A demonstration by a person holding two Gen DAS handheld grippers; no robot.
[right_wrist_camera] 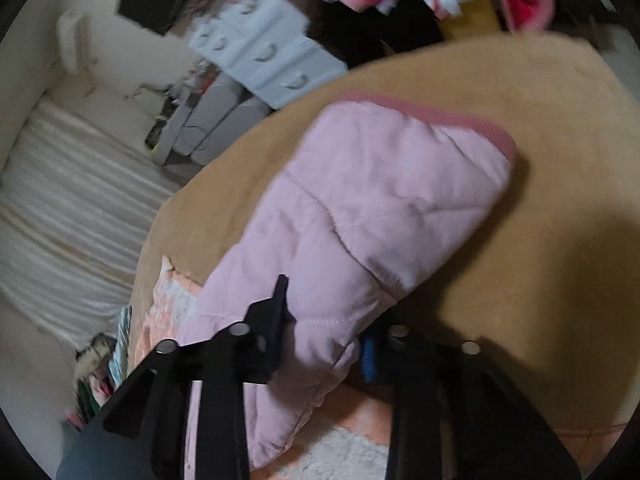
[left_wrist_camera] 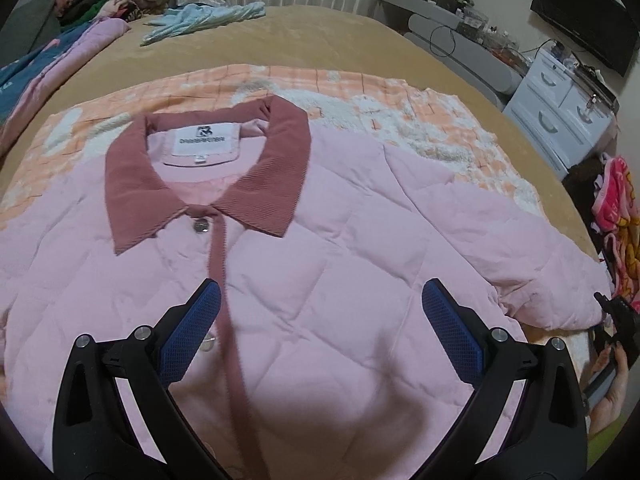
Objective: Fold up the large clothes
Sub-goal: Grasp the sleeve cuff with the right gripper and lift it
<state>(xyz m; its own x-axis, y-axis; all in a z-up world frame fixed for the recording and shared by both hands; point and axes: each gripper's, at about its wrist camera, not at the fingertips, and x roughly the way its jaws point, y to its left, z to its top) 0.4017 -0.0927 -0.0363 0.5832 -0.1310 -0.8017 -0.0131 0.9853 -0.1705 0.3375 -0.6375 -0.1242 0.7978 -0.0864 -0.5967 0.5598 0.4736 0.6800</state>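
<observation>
While the pink jacket (left_wrist_camera: pixel 320 240) is spread buttoned and unfolded on the bed (left_wrist_camera: pixel 360 40), its sleeve (right_wrist_camera: pixel 360 208) is clamped by the right gripper (right_wrist_camera: pixel 324 332); the left gripper (left_wrist_camera: pixel 320 320) is held open above the jacket's front. All folds are judged outstanding.

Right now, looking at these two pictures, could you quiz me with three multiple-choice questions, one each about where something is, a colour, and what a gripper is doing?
1. Where does the pink jacket lie?
A. On a chair
B. On an orange checked blanket on the bed
C. In a drawer

2. What colour is the jacket's collar?
A. Dusty rose
B. Green
C. White

3. What is the right gripper doing?
A. Hanging open in the air
B. Holding a hanger
C. Clamped on the jacket's sleeve

Answers:
1 B: the blanket shows around the jacket's shoulders.
2 A: the ribbed collar is darker rose than the body.
3 C: pink sleeve fabric is pinched between its fingers.
</observation>
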